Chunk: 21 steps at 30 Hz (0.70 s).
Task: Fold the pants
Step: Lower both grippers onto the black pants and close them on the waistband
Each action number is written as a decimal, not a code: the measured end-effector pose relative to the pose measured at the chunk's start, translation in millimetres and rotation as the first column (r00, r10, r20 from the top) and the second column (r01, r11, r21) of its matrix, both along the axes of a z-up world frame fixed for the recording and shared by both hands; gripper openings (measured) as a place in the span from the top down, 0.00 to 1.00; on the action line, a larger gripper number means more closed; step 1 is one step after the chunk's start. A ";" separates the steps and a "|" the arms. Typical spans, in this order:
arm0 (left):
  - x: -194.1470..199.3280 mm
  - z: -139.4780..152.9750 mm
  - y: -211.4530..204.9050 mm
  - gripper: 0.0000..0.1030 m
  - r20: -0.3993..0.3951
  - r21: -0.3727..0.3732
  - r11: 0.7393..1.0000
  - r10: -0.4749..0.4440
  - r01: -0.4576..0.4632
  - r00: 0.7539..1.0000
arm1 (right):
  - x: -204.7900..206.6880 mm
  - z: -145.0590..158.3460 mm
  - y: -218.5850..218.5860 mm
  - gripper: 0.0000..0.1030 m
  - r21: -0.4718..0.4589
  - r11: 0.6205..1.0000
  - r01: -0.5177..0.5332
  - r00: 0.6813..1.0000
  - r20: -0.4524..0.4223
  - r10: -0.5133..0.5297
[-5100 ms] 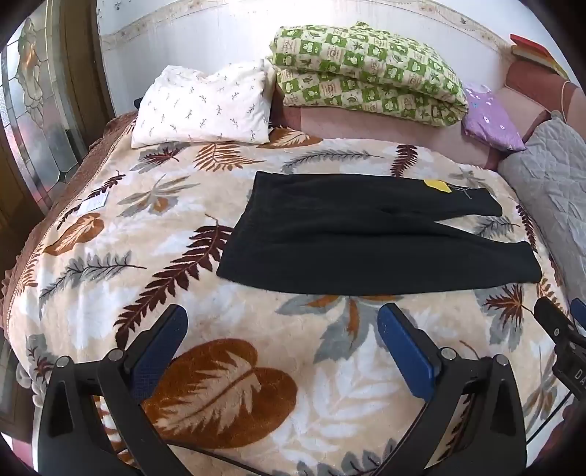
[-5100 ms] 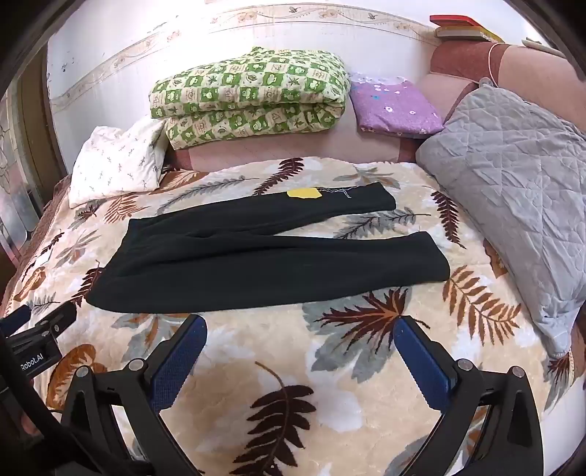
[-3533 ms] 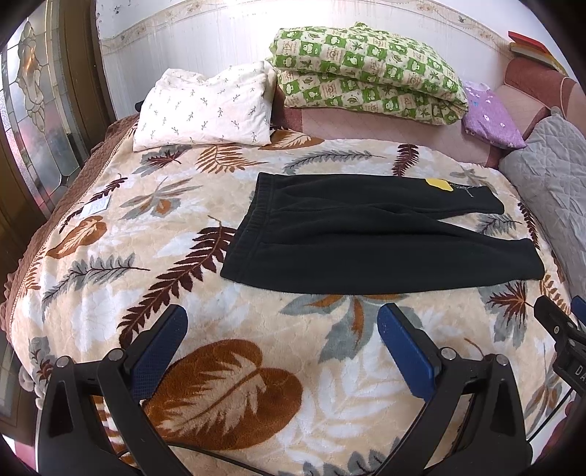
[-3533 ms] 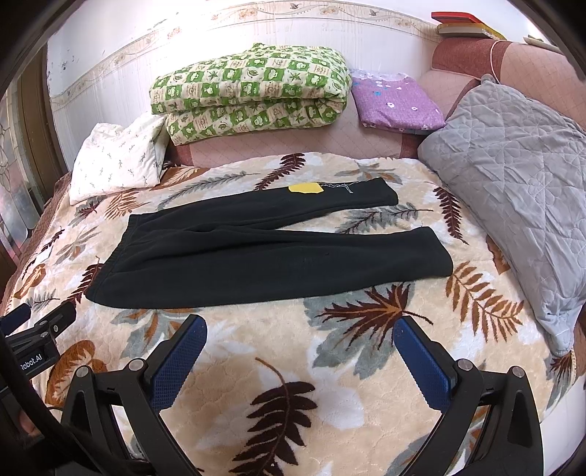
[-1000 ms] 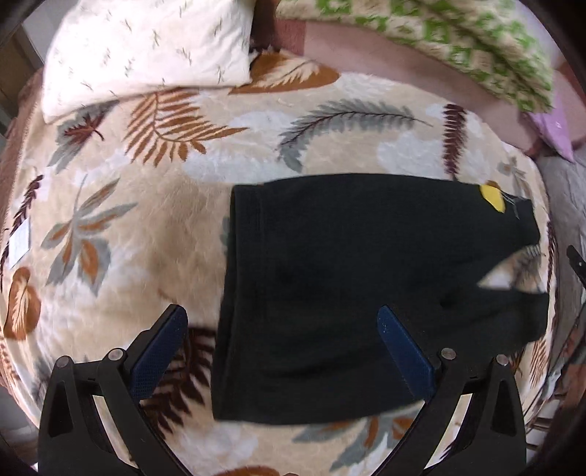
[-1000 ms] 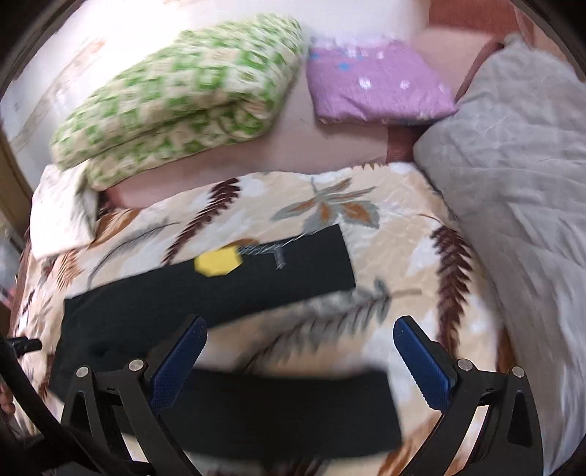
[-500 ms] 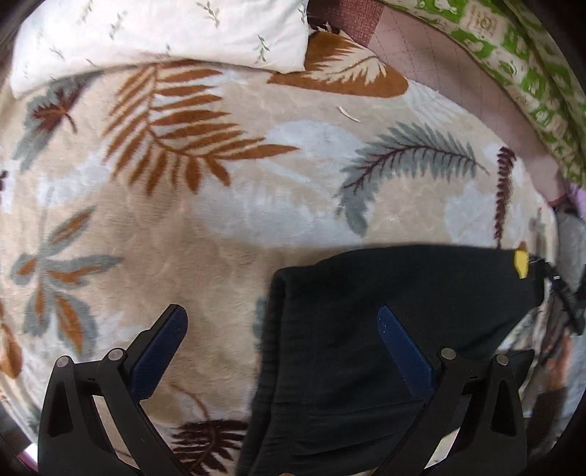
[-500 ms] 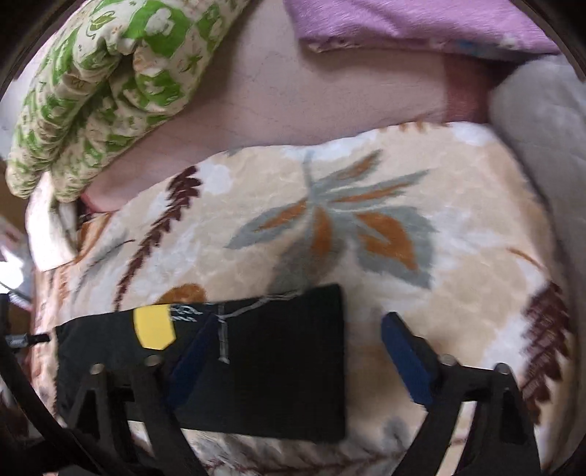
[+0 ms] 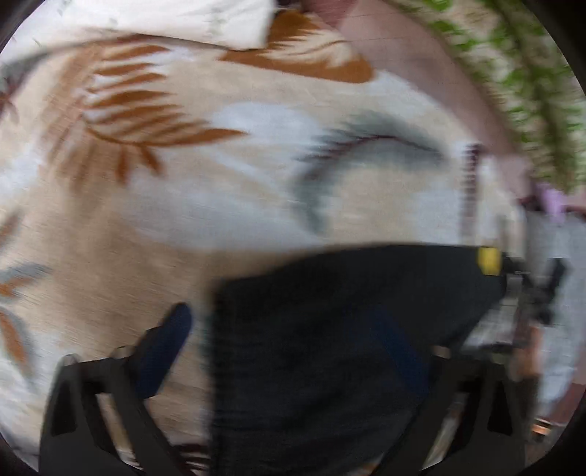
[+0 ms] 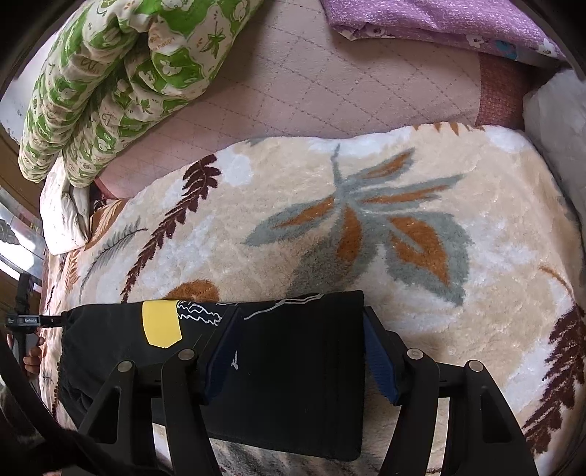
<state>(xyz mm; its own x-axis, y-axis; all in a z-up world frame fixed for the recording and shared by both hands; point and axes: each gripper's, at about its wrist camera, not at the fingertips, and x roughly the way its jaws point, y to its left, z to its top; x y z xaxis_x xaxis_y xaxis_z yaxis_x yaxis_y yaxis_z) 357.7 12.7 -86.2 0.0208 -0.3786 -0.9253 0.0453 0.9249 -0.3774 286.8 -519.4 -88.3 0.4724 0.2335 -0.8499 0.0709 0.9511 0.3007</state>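
Black pants (image 9: pixel 329 329) lie flat on a leaf-patterned blanket (image 9: pixel 183 219). My left gripper (image 9: pixel 282 351) hangs low over the far waist corner, its jaws closing. One finger is over the blanket, the other over the cloth; this view is blurred. In the right wrist view the far leg (image 10: pixel 293 402) with a yellow patch (image 10: pixel 161 322) ends between my right gripper's (image 10: pixel 300 357) closing jaws. Its left pad stands on the cloth and its right pad is at the cuff's end edge. I see no pinch on either.
A green checked quilt (image 10: pixel 110 73) and a purple pillow (image 10: pixel 439 18) lie on the pink headboard ledge behind the blanket (image 10: pixel 366 219). A white pillow (image 9: pixel 183 18) lies at the far left. A grey quilted cushion (image 10: pixel 556 121) borders the right side.
Both grippers have dropped from a high view of the bed to just above the pants, left at the waist corner, right at the far leg's cuff. The right jaws have narrowed.
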 end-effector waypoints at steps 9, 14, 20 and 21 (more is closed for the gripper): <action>6.4 -9.6 2.7 0.48 0.019 0.040 0.997 0.059 -0.059 0.998 | 2.5 -2.1 -12.3 0.72 0.027 0.999 -0.037 0.999 -0.009 0.037; -7.2 -3.1 19.1 0.72 0.073 0.091 0.992 0.077 -0.084 0.994 | 6.6 6.0 -4.4 0.85 -0.016 0.997 -0.077 0.997 0.011 0.077; -15.7 12.6 28.4 0.72 0.114 0.094 0.989 0.102 -0.113 0.988 | 1.9 25.8 6.0 0.85 -0.069 0.993 -0.098 0.994 0.041 0.101; -16.9 16.0 30.1 0.72 0.121 0.088 0.989 0.110 -0.121 0.987 | -0.2 28.5 7.6 0.85 -0.089 0.991 -0.104 0.993 0.044 0.108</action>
